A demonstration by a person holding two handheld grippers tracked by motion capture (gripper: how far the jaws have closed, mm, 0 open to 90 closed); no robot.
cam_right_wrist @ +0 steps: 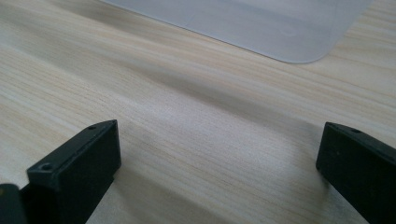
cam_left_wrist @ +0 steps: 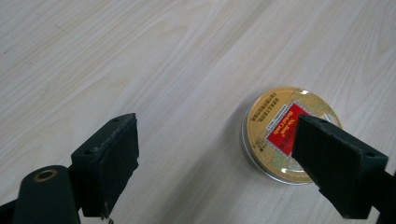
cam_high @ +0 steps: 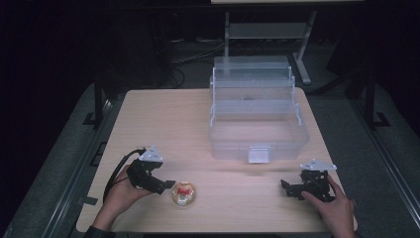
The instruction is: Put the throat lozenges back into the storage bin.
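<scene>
While the left gripper (cam_left_wrist: 217,163) gapes, the gold tin (cam_left_wrist: 292,133) lies past one jaw (right gripper (cam_right_wrist: 219,172) likewise gapes).

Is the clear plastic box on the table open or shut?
Open. The box has its lid raised behind it, and its inside looks empty.
</scene>
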